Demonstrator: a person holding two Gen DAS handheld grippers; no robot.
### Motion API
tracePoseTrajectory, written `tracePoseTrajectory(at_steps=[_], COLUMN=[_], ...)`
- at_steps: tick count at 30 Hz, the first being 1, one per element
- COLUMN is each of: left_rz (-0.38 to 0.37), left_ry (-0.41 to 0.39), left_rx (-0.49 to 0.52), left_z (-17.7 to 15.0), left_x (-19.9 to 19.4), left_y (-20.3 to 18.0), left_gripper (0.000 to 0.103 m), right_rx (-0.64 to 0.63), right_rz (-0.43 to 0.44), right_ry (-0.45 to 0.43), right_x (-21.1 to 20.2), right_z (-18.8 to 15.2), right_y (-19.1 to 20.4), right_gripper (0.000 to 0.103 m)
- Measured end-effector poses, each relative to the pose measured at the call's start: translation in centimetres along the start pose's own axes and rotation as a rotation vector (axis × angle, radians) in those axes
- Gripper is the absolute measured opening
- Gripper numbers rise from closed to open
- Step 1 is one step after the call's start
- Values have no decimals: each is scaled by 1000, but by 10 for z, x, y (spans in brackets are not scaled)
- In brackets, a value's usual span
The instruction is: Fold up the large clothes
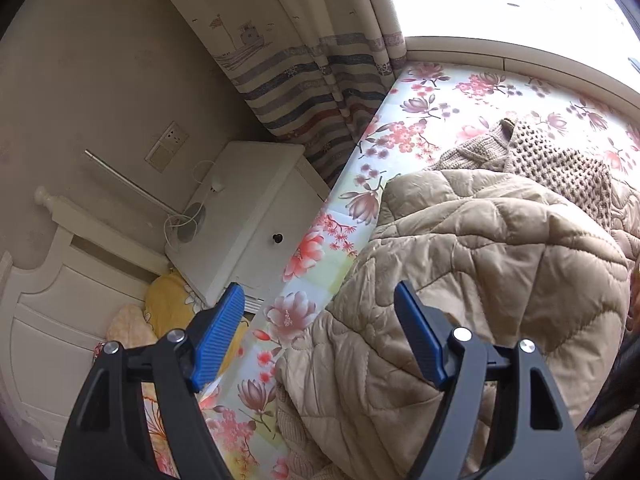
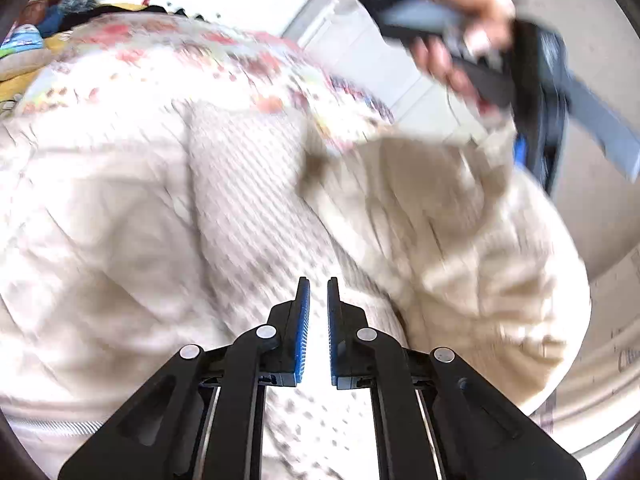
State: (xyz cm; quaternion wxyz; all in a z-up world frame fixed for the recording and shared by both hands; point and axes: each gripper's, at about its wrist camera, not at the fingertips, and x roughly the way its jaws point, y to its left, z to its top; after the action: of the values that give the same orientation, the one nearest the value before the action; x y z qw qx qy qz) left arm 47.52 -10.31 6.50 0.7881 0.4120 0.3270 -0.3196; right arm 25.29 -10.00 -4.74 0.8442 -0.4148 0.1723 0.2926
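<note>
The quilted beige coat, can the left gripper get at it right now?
Probably yes: the left gripper is open above the quilted beige coat on the floral bedsheet, and nothing lies between them.

Left tongs (image 1: 320, 304) wide apart and empty; right tongs (image 2: 318, 292) nearly closed, a narrow gap between pads.

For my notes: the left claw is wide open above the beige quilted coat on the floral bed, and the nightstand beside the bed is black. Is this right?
Not quite. The nightstand is white, not black, as the left wrist view shows. The rest holds: the left claw is wide open above the beige quilted coat on the floral bed.
</note>
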Motion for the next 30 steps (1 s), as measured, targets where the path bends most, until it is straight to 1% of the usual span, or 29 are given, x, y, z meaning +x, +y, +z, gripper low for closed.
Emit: tracePoseTrajectory(at_steps=[1,2,3,4,5,7,8,9,10,11,12,13,14,15,17,18,19,20,21,22,23,24,25,26,27,28,29,30], left_rz=[3,3,3,5,11,29,42,50,62,67,70,70,69,66,58,54,49,36,-2,-34,-69,-121,-160,-198,-217,-226,-244,-254], left_ry=[-5,-11,-17,-20,-18,-7,-3,0,2,-1,-12,-20,-28,-30,-28,-25,-21,-17,-15,-14,-12,-13,-18,-22,-25,-31,-36,-37], left_rx=[-6,-9,-10,-11,-11,-10,-9,-7,-5,-3,-4,-8,-13,-23,-39,-48,-58,-71,-93,-110,-130,-155,-171,-183,-186,-180,-176,-174], left_z=[0,1,2,2,3,4,4,4,4,4,2,1,-1,-5,-11,-15,-18,-22,-26,-28,-31,-35,-37,-40,-43,-47,-52,-56], left_x=[-2,-5,-8,-10,-12,-14,-15,-16,-18,-19,-21,-22,-21,-19,-12,-8,-3,1,4,6,6,5,4,3,1,-1,-1,-1], left_y=[1,1,1,2,3,8,10,12,15,16,18,19,21,22,22,22,20,19,15,12,6,-4,-11,-23,-37,-55,-74,-86], left_gripper=[76,76,76,76,76,76,76,76,76,76,77,80,80,80,80,80,80,80,80,80,80,79,79,79,79,79,79,79], right_rx=[-18,-30,-43,-63,-81,-73,-87,-92,-96,-97,-92,-79,-57,-27,52,95,125,148,156,167,190,217,255,326,401,477,522,566], right_rz=[-10,-14,-21,-61,-140,-275,-313,-328,-294,-241,-195,-151,-111,-91,-66,-69,-89,-107,-119,-148,-201,-267,-354,-444,-464,-435,-429,-475], right_ry=[-15,-2,43,84,114,132,111,114,105,74,56,55,61,68,104,124,156,213,258,279,284,293,320,380,418,432,432,430], right_x=[10,27,47,69,91,116,122,120,111,94,77,62,46,37,15,3,-4,-2,7,11,13,18,23,25,24,18,10,-1], right_z=[12,24,42,59,75,94,101,104,103,98,91,78,62,51,12,-11,-30,-49,-61,-74,-85,-91,-99,-110,-119,-130,-137,-146], right_y=[2,1,8,12,13,5,5,5,8,14,19,20,18,16,-1,-11,-22,-37,-50,-63,-77,-94,-112,-135,-149,-161,-166,-168], right_gripper=[4,4,4,4,4,4,4,4,4,4,4,4,4,4,4,4,4,4,4,4,4,4,4,4,4,4,4,4])
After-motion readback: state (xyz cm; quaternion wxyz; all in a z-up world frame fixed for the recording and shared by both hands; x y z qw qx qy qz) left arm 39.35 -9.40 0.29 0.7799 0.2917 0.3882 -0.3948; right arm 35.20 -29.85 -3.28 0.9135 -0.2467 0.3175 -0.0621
